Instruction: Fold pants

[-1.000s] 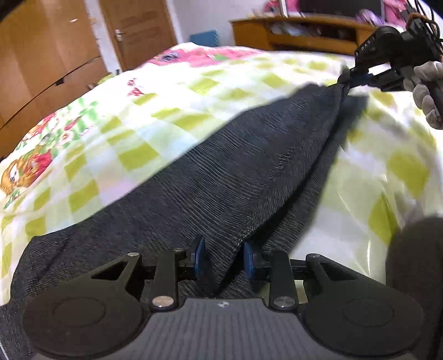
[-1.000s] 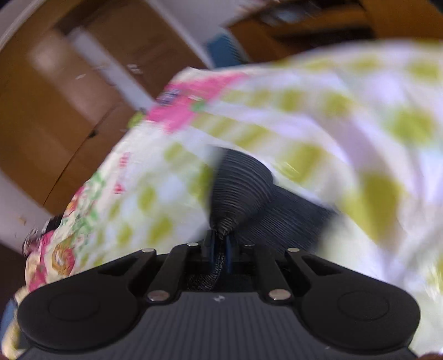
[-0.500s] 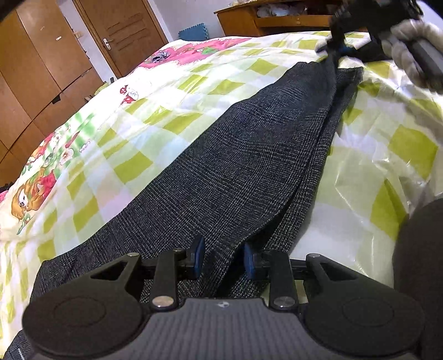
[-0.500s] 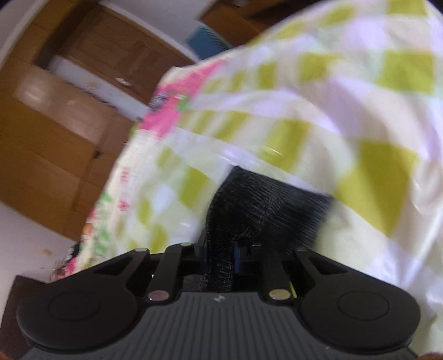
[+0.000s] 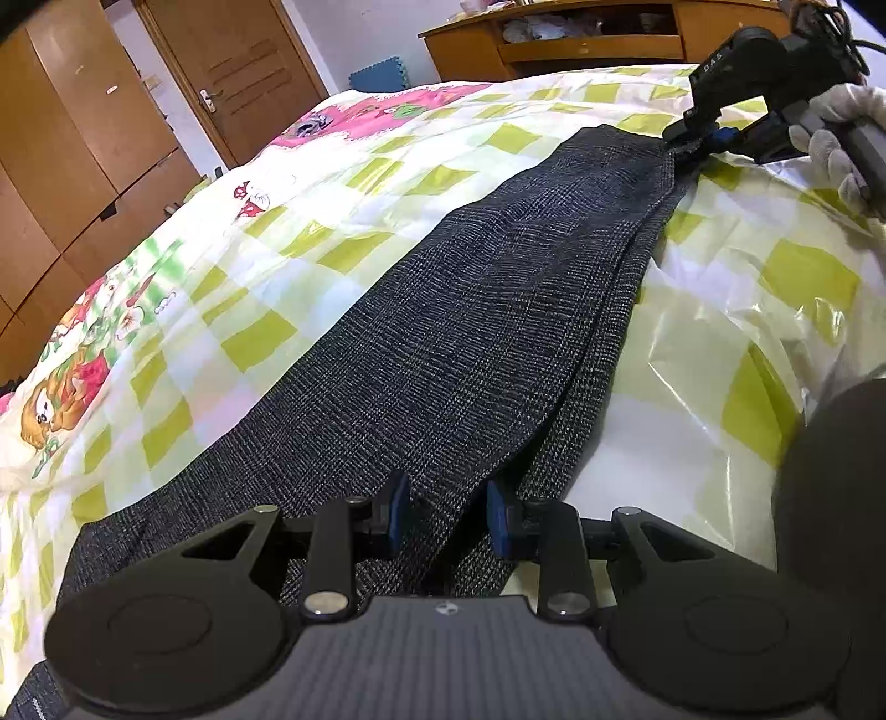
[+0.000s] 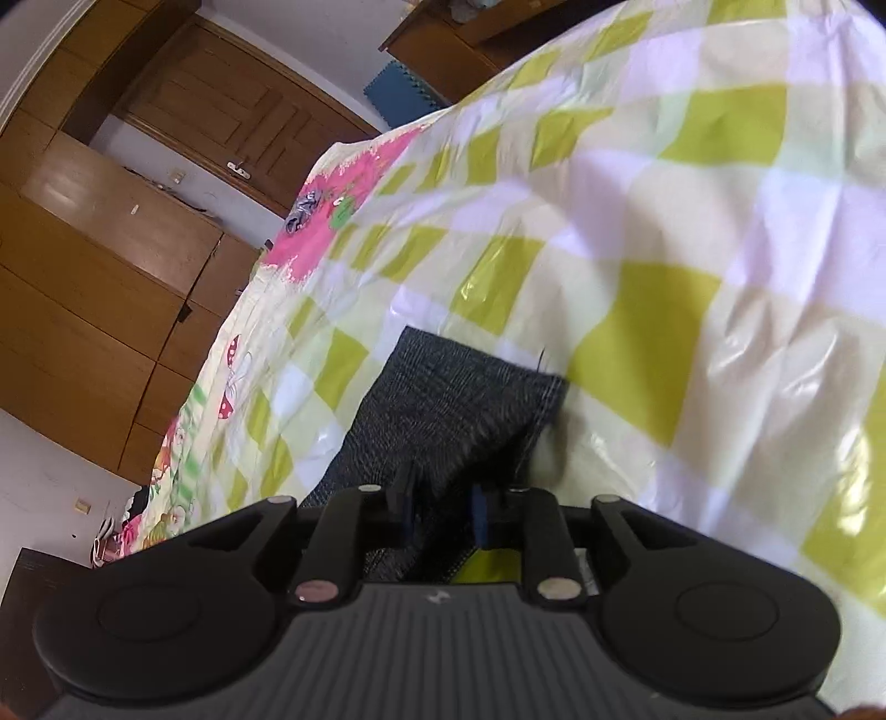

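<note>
Pants (image 5: 476,310) laid flat on checked sheet (image 5: 277,221) ahead; left gripper (image 5: 446,515) parted astride fabric; right gripper (image 6: 440,507) likewise parted over hem.

Home bedroom, bed (image 5: 443,144) under checked cartoon-print cover, wooden wardrobe (image 5: 66,166) and door (image 5: 238,72) beyond it, probably a dresser (image 5: 554,39) behind.

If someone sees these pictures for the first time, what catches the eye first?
First, the dark grey pants, lying as a long strip across the bed's green-checked sheet. Next, the two grippers at its ends: the left gripper has cloth between its jaws at the near end, and the right gripper, in a white-gloved hand, is at the far end.
</note>
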`<act>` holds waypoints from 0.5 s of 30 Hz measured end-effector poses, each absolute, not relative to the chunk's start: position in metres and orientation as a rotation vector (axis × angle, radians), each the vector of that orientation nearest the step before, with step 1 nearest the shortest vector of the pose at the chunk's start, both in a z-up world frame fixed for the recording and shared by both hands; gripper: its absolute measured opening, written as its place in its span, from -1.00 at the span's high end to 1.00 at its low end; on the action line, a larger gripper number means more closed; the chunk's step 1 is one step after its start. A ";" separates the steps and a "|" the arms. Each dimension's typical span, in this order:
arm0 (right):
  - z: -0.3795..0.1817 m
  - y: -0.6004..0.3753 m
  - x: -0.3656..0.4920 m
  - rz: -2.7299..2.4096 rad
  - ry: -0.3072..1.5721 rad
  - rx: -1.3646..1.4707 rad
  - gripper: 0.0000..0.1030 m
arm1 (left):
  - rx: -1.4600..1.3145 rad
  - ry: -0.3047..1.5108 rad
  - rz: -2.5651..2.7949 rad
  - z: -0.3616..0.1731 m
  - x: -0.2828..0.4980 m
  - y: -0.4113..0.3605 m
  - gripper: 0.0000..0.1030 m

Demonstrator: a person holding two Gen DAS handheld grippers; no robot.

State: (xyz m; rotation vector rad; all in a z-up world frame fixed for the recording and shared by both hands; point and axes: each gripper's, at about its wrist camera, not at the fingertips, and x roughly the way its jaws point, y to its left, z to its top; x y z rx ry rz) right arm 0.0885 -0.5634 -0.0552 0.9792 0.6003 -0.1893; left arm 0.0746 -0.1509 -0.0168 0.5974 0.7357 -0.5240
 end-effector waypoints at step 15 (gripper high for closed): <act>-0.018 -0.560 0.116 -0.149 0.509 0.860 0.88 | 0.609 0.733 -0.515 -0.017 0.073 -0.155 0.15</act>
